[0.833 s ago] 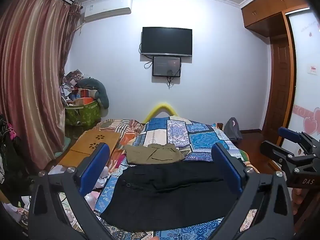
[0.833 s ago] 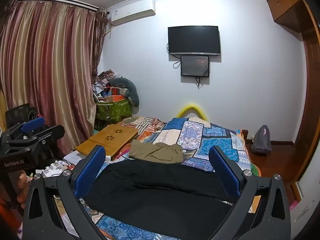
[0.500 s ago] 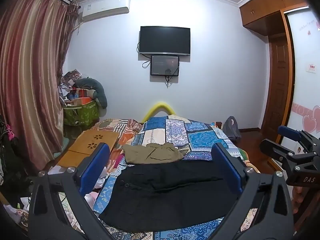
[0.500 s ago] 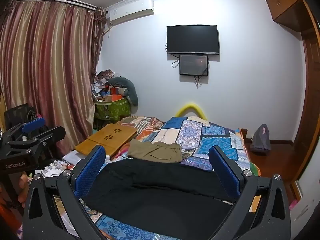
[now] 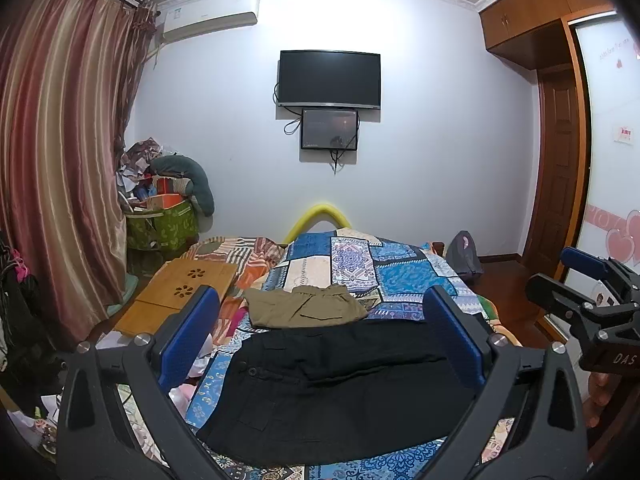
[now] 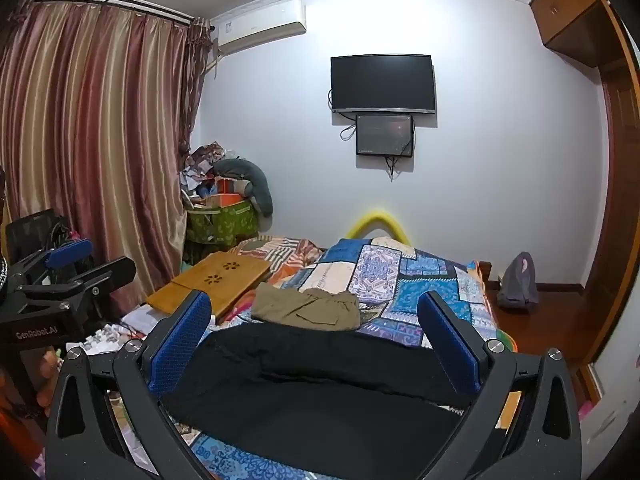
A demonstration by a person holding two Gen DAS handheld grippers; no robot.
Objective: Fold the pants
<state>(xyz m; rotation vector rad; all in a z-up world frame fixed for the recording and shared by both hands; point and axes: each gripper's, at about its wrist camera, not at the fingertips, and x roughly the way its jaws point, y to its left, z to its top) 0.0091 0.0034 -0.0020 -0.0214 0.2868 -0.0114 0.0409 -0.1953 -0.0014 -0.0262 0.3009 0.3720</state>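
Black pants [image 5: 340, 392] lie spread flat across the near end of the bed [image 5: 404, 276], filling the lower middle of both views. In the left wrist view the waist with its button sits at the lower left and the legs run to the right. Their far edge lies just short of the folded khaki pants [image 5: 304, 308], which sit beyond them at mid-frame; whether the two touch cannot be told.

Left claw [image 5: 324, 320] wide apart, holding nothing, above the black pants, its blue pads [image 5: 188, 336] framing the cloth on either side. Right claw [image 6: 316, 320] likewise wide and empty over the same garment. Each claw shows at the frame edge of the other's view, well apart.

Wooden lap table [image 5: 180, 292] lies on the bed's left side, mid-left of frame. Bare patchwork quilt shows beyond the khaki pants up to the yellow headboard arc [image 5: 318, 216]. TV [image 5: 329, 78] on the wall at upper centre.
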